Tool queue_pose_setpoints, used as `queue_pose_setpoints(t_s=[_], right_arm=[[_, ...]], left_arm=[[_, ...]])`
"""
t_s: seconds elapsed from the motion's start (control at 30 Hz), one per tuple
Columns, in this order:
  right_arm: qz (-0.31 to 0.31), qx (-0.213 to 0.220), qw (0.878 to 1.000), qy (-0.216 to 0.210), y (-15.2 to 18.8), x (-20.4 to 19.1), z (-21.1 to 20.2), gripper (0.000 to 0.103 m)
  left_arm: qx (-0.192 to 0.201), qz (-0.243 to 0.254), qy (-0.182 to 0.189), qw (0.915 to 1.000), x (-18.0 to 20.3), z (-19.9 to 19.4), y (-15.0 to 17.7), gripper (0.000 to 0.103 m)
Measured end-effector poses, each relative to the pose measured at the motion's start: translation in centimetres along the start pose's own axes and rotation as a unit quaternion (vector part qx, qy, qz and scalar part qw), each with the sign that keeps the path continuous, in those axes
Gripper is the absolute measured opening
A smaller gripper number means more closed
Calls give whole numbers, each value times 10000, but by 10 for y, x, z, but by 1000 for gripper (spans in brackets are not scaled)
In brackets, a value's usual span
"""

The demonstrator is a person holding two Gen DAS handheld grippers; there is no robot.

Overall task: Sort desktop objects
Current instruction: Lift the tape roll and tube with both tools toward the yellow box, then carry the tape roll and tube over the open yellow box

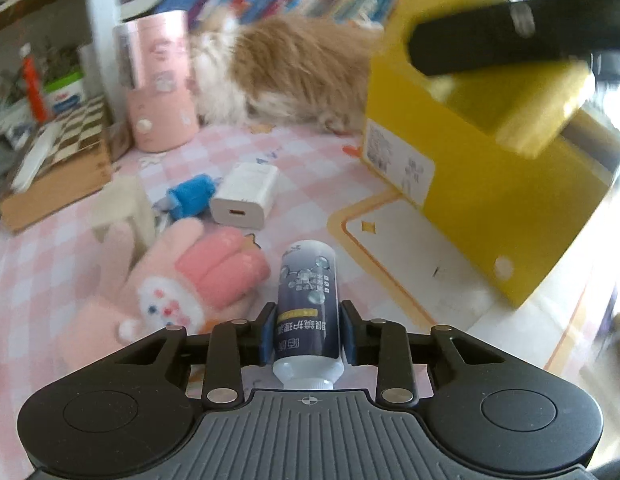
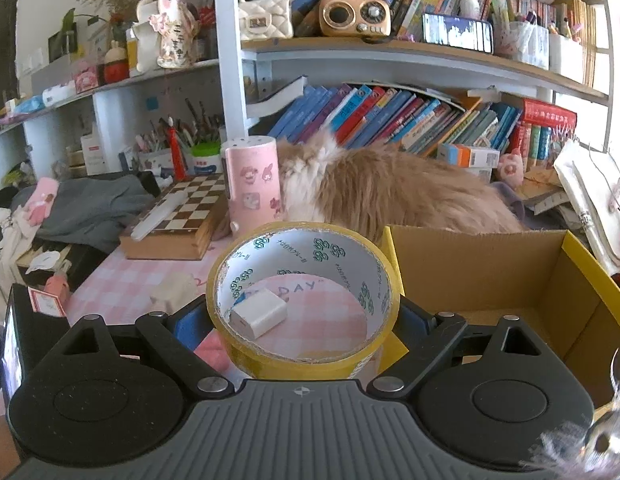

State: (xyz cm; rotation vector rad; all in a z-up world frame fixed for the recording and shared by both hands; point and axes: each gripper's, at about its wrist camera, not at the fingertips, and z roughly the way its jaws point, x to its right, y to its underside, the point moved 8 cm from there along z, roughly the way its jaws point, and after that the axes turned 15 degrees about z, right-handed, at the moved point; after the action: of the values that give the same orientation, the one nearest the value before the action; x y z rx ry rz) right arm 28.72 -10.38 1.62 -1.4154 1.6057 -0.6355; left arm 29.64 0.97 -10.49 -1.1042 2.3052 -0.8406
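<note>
In the left wrist view my left gripper [image 1: 307, 330] is shut on a small bottle [image 1: 307, 288] with a dark blue label and a white cap; its blue pads [image 1: 267, 334] press both sides, and the bottle points away over the pink checked mat [image 1: 310, 168]. My right gripper [image 2: 301, 320] is shut on a yellow tape roll [image 2: 269, 360], held just left of the open yellow box [image 2: 490, 272]. From the left wrist view that gripper shows as a blurred black shape [image 1: 510, 40] above the yellow box [image 1: 490, 208]. A white charger [image 1: 245, 196] lies on the mat, seen through the roll as well [image 2: 259, 316].
A fluffy orange cat [image 2: 390, 192] lies behind the box, against the bookshelf. A pink cylinder [image 1: 157, 84] and a chessboard case [image 1: 57, 160] stand at the back left. A pink plush glove [image 1: 189, 280] and a blue item [image 1: 189, 200] lie left of the bottle.
</note>
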Motion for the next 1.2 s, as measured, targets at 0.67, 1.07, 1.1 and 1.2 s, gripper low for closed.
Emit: queue_pose_setpoints(t_s=[0.67,1.07,1.1,1.2], right_arm=[[-30,-126,9994,-336,29,-7,-55,91],[13,-380,9992,-124,75,9,-113,91],[42,-387,9992,-101,79,11,-118,91],[212,-459,9987,-69,88,18,-130,91]], left_arm=[[888,-1326,-702,9847,-1,-133,13,31],[997,-1352,-398,9850,49,-168,38,31],[1005,-1379,-366,9846,51,-170,40,31],[1042,-1545,-235,9822,56,-176,46,31]])
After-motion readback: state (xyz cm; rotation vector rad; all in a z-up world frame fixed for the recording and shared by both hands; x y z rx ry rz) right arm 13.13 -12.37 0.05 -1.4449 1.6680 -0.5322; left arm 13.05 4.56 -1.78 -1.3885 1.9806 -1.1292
